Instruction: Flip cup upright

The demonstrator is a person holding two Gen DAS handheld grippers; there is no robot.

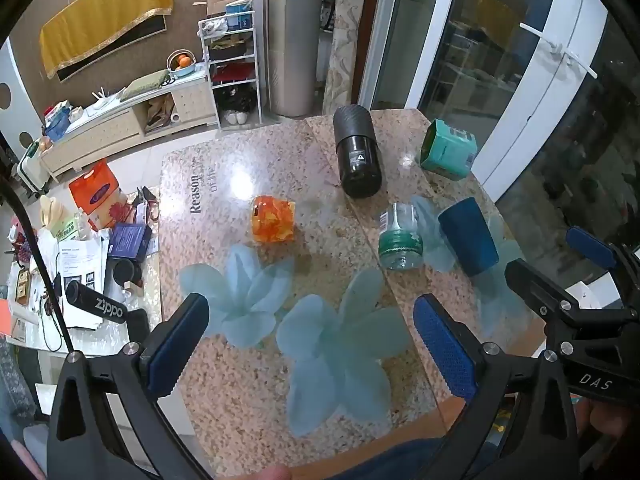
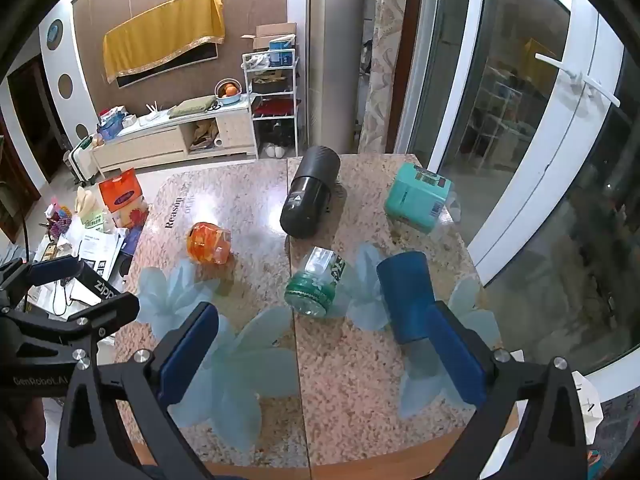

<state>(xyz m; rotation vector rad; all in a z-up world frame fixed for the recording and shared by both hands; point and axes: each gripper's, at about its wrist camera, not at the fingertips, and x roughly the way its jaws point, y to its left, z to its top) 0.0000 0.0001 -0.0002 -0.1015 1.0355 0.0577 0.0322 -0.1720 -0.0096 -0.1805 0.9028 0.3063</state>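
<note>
Left black-framed tool [image 1: 312, 344]: blue textured pads [image 1: 444, 348], silver screws, thin black cable [image 1: 36, 252]. Right black-framed tool [image 2: 320, 356]: matching blue pads [image 2: 188, 352]; white "DAS" lettering.

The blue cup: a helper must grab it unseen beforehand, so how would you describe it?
On the speckled stone table, look toward the window-side edge. There stands the blue cup upside down, beside a clear jar with green band. It alone is plain, opaque dark blue.

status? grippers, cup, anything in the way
Left gripper open, empty. Right gripper open, empty. Blue cup mouth-down on table, untouched. Green-lidded jar lying close beside it.
</note>
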